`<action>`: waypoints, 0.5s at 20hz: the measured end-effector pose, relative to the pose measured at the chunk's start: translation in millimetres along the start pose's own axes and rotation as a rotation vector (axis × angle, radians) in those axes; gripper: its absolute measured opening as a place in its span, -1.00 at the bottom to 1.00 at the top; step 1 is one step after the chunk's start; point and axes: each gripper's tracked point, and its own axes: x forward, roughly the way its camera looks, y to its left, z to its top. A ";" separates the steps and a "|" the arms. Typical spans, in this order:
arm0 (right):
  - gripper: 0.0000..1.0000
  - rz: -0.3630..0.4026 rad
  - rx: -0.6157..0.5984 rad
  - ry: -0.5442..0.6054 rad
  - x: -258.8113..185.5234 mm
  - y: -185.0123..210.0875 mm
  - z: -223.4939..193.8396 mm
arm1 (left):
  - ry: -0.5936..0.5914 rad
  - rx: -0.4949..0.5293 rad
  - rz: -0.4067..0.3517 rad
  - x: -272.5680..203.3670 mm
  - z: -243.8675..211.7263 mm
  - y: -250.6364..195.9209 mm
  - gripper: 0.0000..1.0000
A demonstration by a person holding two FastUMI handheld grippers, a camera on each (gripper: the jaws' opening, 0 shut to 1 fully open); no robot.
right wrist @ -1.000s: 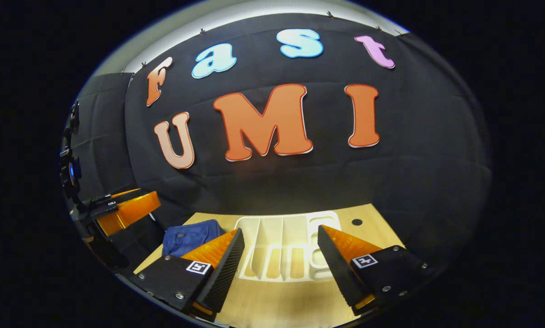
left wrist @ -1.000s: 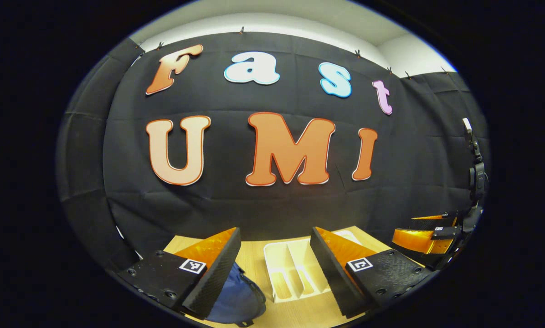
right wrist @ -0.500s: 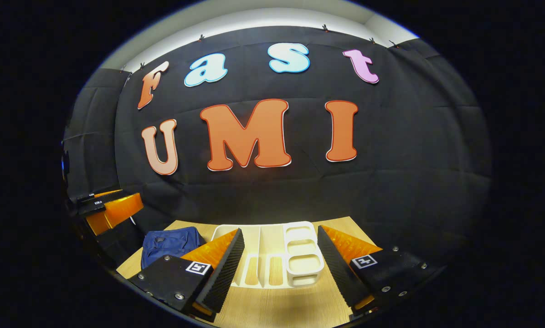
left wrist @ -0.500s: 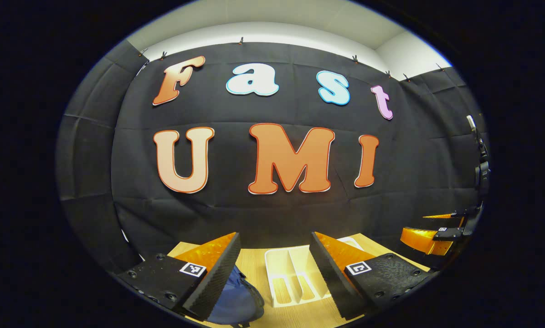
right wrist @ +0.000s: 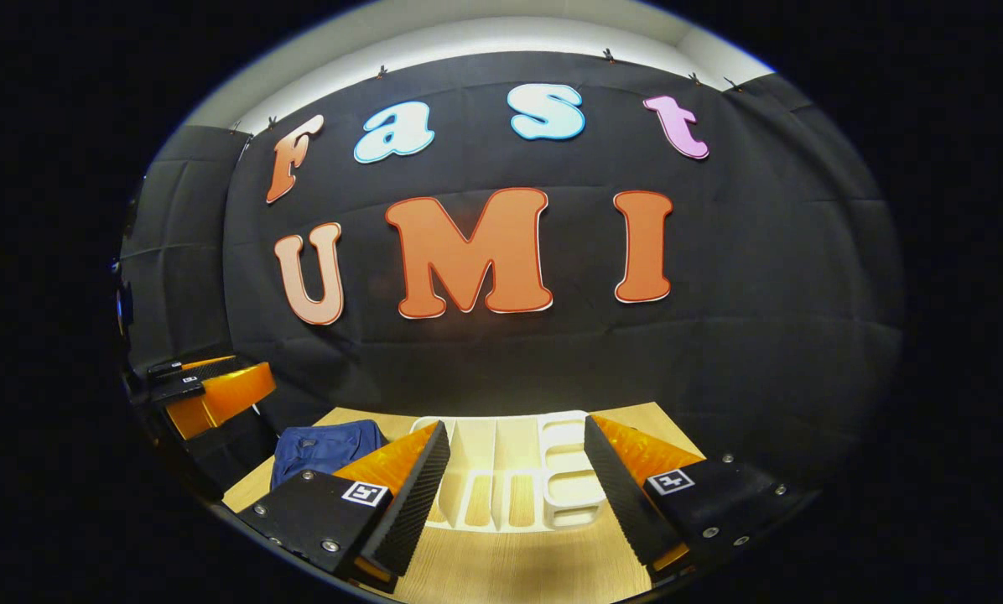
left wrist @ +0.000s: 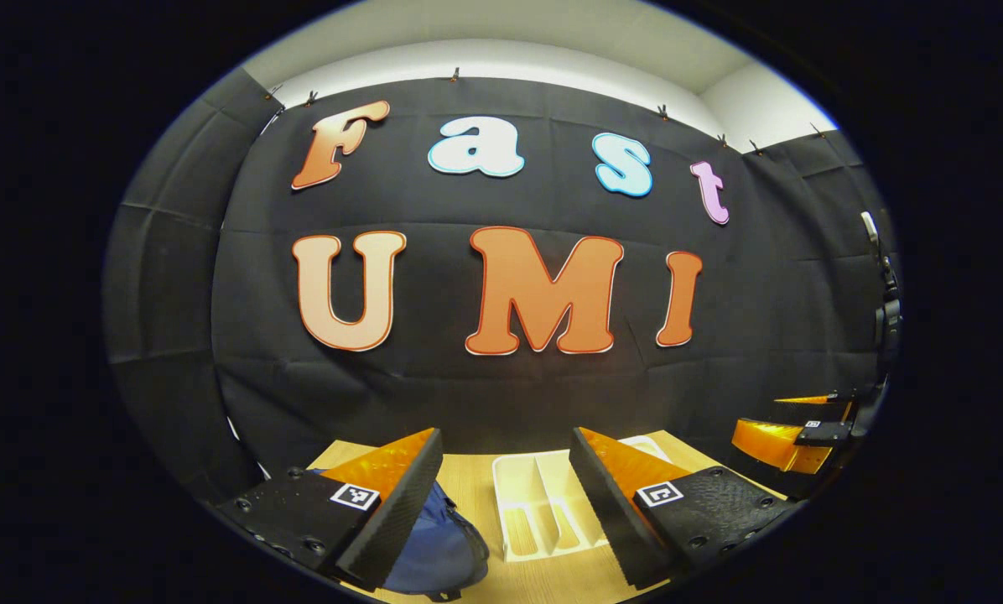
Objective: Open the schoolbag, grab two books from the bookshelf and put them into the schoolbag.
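Note:
A dark blue schoolbag (left wrist: 436,549) lies on the wooden table (left wrist: 552,579), partly behind my left gripper's left finger; it also appears as the blue schoolbag (right wrist: 327,445) at the left of the right gripper view. A white bookshelf rack (left wrist: 539,503) with upright dividers stands beside it, seen as the white rack (right wrist: 514,482) ahead of my right gripper. I see no books in its slots. My left gripper (left wrist: 506,453) is open and empty, held above the table. My right gripper (right wrist: 517,440) is open and empty too. Each gripper shows at the other view's edge.
The black cloth wall rises right behind the table's far edge. The other gripper (left wrist: 791,436) sits at the right of the left gripper view, and as the other gripper (right wrist: 208,394) at the left of the right gripper view. Bare wood (right wrist: 518,570) lies before the rack.
Both views have tilted up a little, so less of the table shows. The right gripper view has swung slightly, shifting the rack and bag. Both grippers stayed open.

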 end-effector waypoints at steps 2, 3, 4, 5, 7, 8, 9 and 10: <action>0.93 0.003 -0.002 0.003 -0.8 2.7 1.1 | 0.005 0.002 0.004 -1.7 -0.7 1.5 0.91; 0.93 0.005 -0.004 0.004 -1.5 4.2 1.9 | 0.004 0.000 0.005 -2.6 -0.5 1.8 0.90; 0.93 0.008 -0.006 0.006 -1.8 5.9 2.0 | 0.003 -0.002 0.004 -3.5 -0.2 2.6 0.90; 0.93 0.010 -0.009 0.007 -2.5 7.3 2.9 | 0.002 -0.003 0.004 -3.7 0.2 2.8 0.90; 0.92 0.013 -0.007 0.007 -2.4 9.1 4.5 | 0.005 -0.004 0.006 -4.7 -0.1 4.8 0.90; 0.92 0.016 -0.003 0.009 -2.6 10.1 5.0 | 0.005 -0.006 0.006 -4.0 -0.3 5.3 0.90; 0.92 0.018 0.000 0.011 -3.1 10.5 4.9 | 0.006 -0.008 0.006 -3.6 -0.6 5.5 0.90; 0.93 0.017 0.001 0.011 -3.0 10.2 5.6 | 0.006 -0.010 0.007 -4.5 -1.8 6.5 0.90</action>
